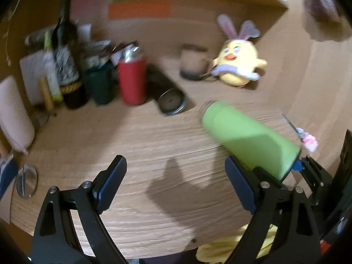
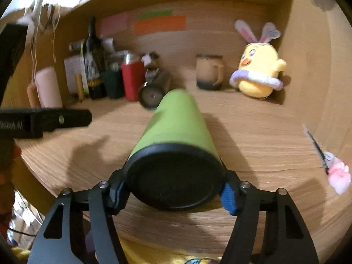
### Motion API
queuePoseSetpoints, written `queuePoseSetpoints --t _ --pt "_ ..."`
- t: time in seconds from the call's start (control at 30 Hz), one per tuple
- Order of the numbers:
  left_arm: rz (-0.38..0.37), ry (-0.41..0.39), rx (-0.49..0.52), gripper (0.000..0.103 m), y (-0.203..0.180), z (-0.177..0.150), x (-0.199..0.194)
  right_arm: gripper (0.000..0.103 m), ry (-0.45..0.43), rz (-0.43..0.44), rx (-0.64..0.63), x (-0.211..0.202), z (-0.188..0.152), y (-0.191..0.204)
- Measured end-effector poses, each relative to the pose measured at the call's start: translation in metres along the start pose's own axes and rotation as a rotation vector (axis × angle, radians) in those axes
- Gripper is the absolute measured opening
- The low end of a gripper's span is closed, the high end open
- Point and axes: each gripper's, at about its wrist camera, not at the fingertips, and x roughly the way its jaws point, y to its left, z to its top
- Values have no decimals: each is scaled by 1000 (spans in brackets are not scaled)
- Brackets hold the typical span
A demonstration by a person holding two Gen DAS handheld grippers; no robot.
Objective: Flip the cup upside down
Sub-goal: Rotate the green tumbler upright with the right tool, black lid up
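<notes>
Your green cup [image 2: 176, 132] lies near horizontal in the air above the wooden desk [image 2: 264, 136], its black base [image 2: 173, 176] toward the right wrist camera and its far end pointing to about twelve o'clock. Your right gripper [image 2: 173, 191] clamps it near the base, one blue pad [image 2: 227, 194] pressed to each side. From the left wrist view the cup [image 1: 246, 136] sits at three o'clock, tilted, with its far end toward ten o'clock.

Your left gripper [image 1: 176, 176] holds nothing; its jaws stand wide over bare desk.

I judge the flip about half done. The grip sits at the very end of a long body, so a fast roll could let the cup twist or slide out between the pads. At twelve o'clock beyond the cup lies a dark flask [image 2: 154, 90] on its side, with a red bottle [image 2: 133, 79] just beside it; swing the far end low and you may knock them. The mug [image 2: 209, 71] and yellow chick toy [image 2: 258, 70] at one o'clock are well apart.
</notes>
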Motion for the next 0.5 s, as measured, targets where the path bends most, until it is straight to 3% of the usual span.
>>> queuePoseSetpoints --t 0.3,0.5 --pt "-157 -129 91 91 -42 29 -45 63 -179 7 -81 -46 36 8" --pt "-247 -154 106 91 -45 65 -56 63 -202 76 -104 -50 69 9"
